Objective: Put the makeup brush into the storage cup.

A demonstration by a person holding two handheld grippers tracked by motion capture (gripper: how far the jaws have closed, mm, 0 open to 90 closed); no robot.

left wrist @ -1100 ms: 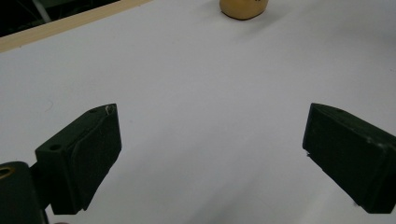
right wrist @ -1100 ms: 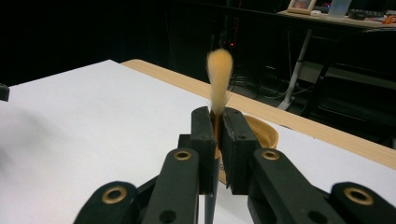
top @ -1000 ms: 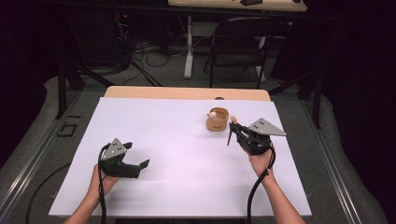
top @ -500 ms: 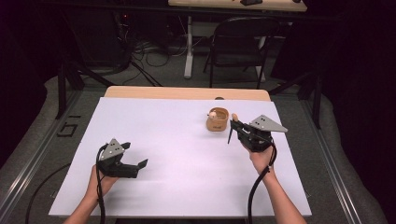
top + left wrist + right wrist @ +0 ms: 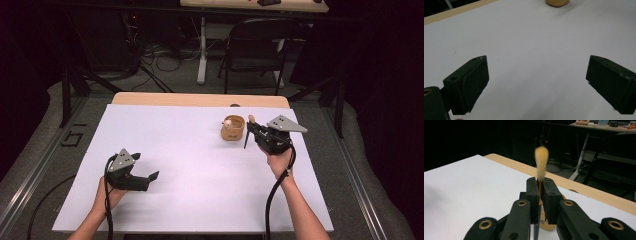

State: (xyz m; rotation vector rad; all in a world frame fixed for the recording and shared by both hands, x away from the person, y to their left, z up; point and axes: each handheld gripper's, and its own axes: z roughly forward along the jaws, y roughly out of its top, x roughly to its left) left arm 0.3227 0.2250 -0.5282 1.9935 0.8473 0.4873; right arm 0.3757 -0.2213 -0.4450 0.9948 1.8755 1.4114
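Right gripper view | right gripper [image 5: 539, 195] is clamping a brush [image 5: 541, 162], lifting it upright just above the cup [image 5: 233, 128] | left gripper [image 5: 150, 177] is resting apart on the table [image 5: 190, 200] | brush leaving cup.

Looks like a lab or recording studio. Dark surroundings, black curtains [image 5: 385, 75], loose cables [image 5: 160, 62] on grey carpet, a folding chair [image 5: 255, 52], a white-topped desk [image 5: 190, 150].
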